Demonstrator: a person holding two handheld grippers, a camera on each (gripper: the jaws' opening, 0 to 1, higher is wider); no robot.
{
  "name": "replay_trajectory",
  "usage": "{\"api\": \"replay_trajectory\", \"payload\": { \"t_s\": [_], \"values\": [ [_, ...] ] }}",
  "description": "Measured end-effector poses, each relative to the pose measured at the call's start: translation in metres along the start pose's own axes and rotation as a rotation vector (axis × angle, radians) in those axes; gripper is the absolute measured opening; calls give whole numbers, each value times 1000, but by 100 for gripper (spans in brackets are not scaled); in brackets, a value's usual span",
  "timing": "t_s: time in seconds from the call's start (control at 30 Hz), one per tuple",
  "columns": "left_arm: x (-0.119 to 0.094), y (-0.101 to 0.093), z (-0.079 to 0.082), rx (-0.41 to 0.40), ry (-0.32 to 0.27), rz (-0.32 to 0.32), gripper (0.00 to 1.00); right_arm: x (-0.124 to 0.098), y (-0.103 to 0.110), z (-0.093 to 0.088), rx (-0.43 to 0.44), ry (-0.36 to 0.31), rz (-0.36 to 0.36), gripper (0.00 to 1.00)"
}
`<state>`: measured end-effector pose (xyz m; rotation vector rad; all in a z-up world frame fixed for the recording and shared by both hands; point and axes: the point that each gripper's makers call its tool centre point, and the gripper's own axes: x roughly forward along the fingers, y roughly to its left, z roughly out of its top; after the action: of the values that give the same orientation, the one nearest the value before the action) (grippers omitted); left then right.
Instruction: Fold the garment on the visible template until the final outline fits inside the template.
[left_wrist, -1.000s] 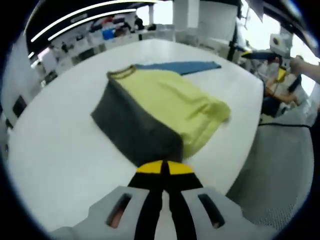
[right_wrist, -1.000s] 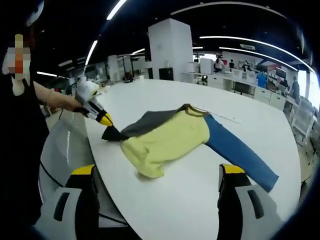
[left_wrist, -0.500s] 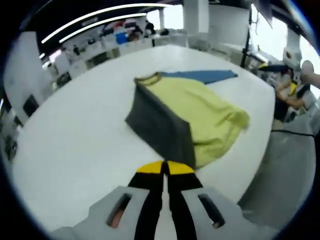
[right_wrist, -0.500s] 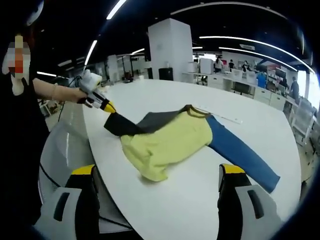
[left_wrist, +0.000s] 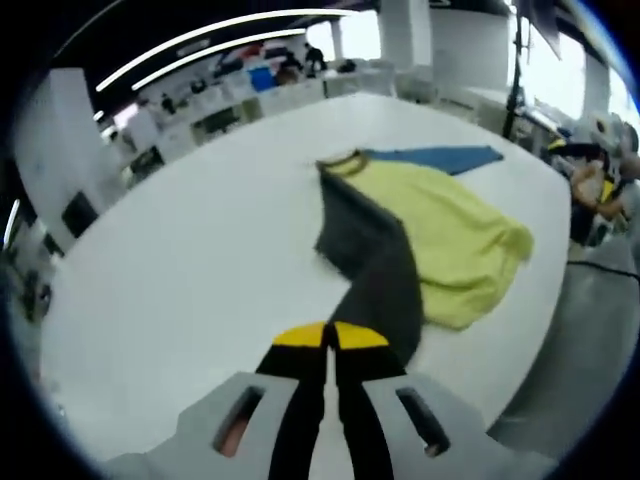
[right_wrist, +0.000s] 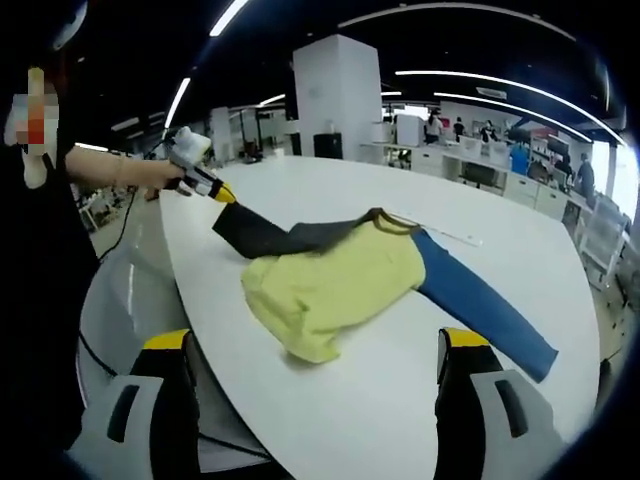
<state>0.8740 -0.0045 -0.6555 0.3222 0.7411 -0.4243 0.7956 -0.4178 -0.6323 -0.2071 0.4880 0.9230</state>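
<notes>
Open-plan workshop behind, white bench (right_wrist: 420, 380) in front. Garment (right_wrist: 340, 280) lies just ahead of the right gripper (right_wrist: 315, 385), whose jaws are wide apart and empty. Left gripper (left_wrist: 330, 340), clamped on the grey sleeve (left_wrist: 385, 285), should draw it taut and flat before laying it across the yellow body.

Left tool (left_wrist: 330, 338) clamped on grey sleeve (left_wrist: 385, 265) of yellow garment (left_wrist: 450, 235), stretched over white table (left_wrist: 180, 270).
</notes>
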Motion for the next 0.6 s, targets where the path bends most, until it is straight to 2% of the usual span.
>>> {"api": "replay_trajectory", "payload": {
  "t_s": [0.27,0.37,0.6],
  "values": [
    [-7,38,1,-6,12,49,0,0,0,1,1,10,-13,100],
    [-8,59,4,-10,16,74,0,-1,-2,1,3,9,-22,100],
    [-7,85,-2,-81,24,107,0,0,-2,2,6,18,-30,100]
  ]
}}
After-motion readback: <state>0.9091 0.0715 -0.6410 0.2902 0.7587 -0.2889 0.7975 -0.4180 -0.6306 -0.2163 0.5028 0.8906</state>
